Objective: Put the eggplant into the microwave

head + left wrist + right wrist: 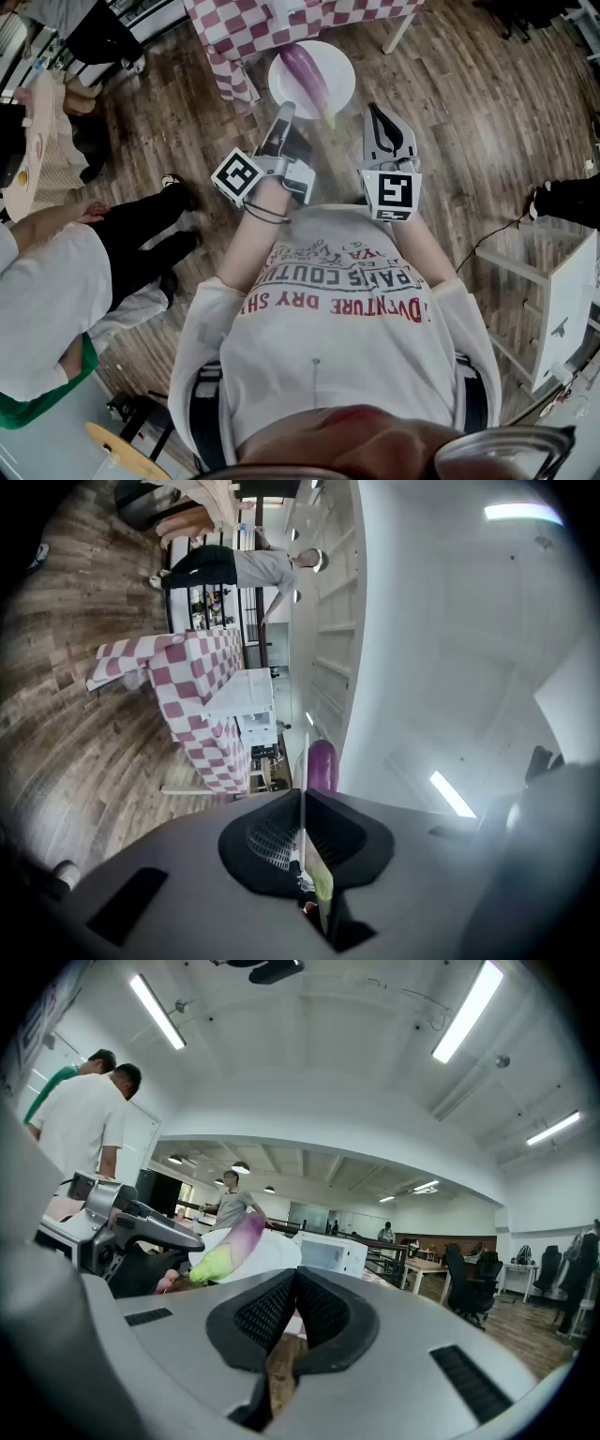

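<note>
Gripping the white plate by its rim in the left gripper's clamped jaws, right gripper's jaws together, empty; any tilt from this one-sided hold likely rolling the eggplant off.

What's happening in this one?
A person holds up a white plate with the eggplant lying on it, the left gripper shut on the plate's rim. The right gripper is shut and empty beside it. The microwave stands some way ahead; the eggplant is not in it yet.

Purple eggplant, white plate, red-checked tablecloth
</note>
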The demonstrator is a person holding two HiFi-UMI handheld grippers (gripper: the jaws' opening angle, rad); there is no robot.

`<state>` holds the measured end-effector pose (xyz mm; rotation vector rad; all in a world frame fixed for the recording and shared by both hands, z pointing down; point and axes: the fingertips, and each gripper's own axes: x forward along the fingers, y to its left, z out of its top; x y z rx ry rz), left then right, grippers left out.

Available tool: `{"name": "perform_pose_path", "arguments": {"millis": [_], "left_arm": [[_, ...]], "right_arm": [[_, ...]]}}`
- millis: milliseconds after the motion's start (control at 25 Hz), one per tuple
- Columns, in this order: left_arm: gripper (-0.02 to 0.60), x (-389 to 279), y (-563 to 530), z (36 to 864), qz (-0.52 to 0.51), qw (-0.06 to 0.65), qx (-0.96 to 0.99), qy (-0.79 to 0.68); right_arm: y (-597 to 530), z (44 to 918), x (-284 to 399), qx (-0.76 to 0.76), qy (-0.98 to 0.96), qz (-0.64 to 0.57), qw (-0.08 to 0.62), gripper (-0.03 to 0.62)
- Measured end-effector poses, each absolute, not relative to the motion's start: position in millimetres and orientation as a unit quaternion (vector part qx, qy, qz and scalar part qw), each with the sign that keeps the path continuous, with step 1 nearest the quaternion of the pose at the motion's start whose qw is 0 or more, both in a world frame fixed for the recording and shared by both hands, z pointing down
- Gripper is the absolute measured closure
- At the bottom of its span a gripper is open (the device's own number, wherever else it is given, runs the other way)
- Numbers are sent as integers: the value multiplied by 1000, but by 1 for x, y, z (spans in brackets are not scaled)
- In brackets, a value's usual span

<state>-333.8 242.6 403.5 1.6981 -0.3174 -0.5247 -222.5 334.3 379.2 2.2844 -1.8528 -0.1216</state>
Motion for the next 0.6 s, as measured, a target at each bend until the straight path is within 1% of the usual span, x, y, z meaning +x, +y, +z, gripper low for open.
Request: {"name": "perform_pose_path", "arguments": {"millis": [440, 600], "left_arm": [[546, -330, 241, 403, -229, 619, 739, -136], [546, -330, 239, 410, -225, 621, 737, -145]], "right_arm": [[325, 382, -229, 761, -639, -41, 102, 568], [321, 387, -228, 765, -638, -28, 84, 568]]}}
